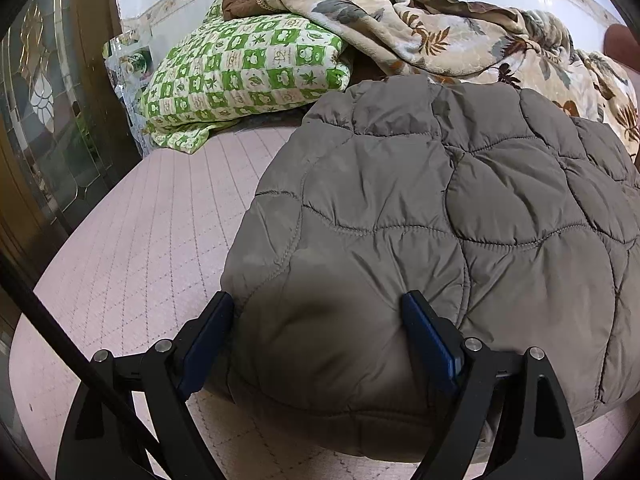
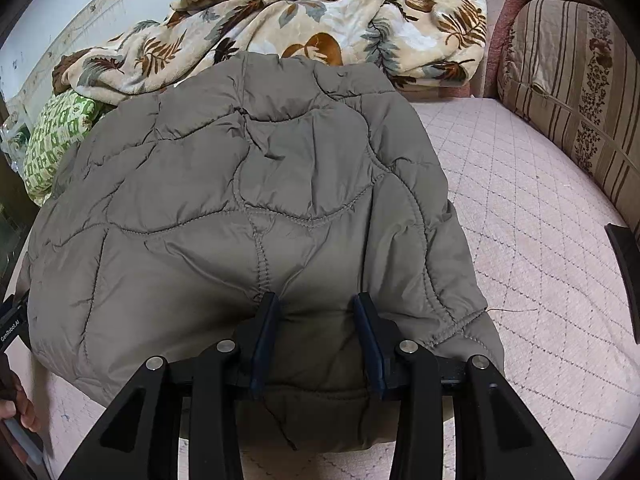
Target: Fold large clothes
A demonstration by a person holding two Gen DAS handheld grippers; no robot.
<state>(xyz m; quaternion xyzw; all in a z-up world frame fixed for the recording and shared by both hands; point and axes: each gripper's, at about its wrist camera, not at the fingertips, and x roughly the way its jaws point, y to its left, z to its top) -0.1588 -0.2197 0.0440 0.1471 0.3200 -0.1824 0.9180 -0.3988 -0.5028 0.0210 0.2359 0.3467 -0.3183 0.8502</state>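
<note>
A grey-brown quilted padded jacket [image 1: 440, 216] lies folded into a thick bundle on the pink quilted bed cover [image 1: 132, 240]; it also fills the right wrist view [image 2: 240, 208]. My left gripper [image 1: 320, 304] is open wide, its fingers straddling the jacket's near left edge, with padding bulging between them. My right gripper [image 2: 316, 304] is partly open around the jacket's near edge; its blue pads [image 2: 370, 344] touch the fabric on both sides. I cannot tell whether it clamps the fabric.
A green-and-white checked pillow [image 1: 240, 72] and a crumpled leaf-print blanket [image 2: 304, 28] lie at the far side. A striped cushion [image 2: 568, 92] stands at the right. A dark wooden glass-panelled door [image 1: 52, 120] is at the left. Pink cover [image 2: 532, 240] lies right of the jacket.
</note>
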